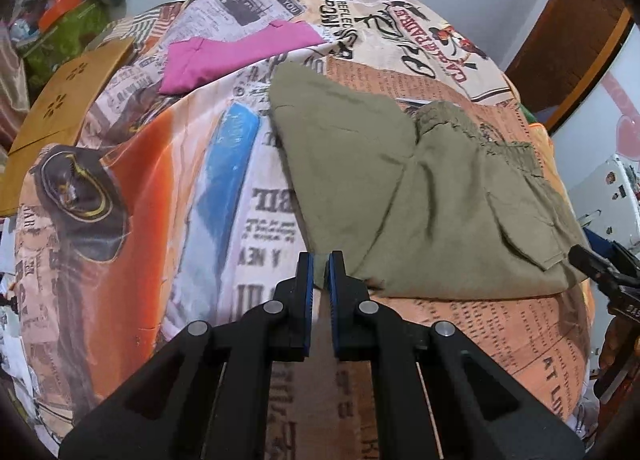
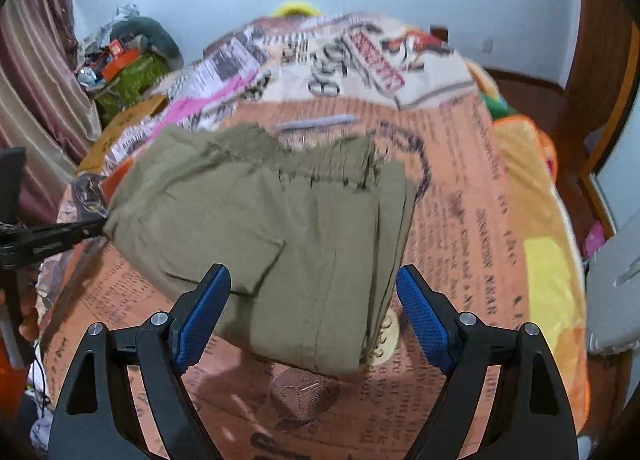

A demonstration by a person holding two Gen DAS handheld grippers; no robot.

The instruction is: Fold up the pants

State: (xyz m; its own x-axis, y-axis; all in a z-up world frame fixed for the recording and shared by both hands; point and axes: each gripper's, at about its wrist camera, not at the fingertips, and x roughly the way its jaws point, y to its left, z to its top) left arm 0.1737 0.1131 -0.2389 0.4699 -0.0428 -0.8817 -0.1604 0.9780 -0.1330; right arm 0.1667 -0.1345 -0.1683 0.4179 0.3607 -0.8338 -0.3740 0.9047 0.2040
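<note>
Olive cargo pants [image 1: 400,188] lie folded into a thick stack on a newspaper-print bedspread [image 1: 160,180], with the waistband at the far end and a flap pocket on top. My left gripper [image 1: 318,260] is shut on the near left corner of the pants, a thin strip of olive cloth showing between its blue pads. The right wrist view shows the pants [image 2: 260,220] with the left gripper [image 2: 92,228] at their left corner. My right gripper [image 2: 311,270] is open, a pad on each side of the stack's near end, neither pad pressing. It also shows as the right gripper [image 1: 580,254] by the pants' right edge.
A folded pink garment [image 1: 232,56] lies further back on the bed. A brown cardboard sheet [image 1: 64,100] and a pile of clutter [image 1: 60,8] sit at the left. A wooden frame [image 1: 568,40] stands at the right. Bare bedspread [image 2: 480,220] lies to the right of the pants.
</note>
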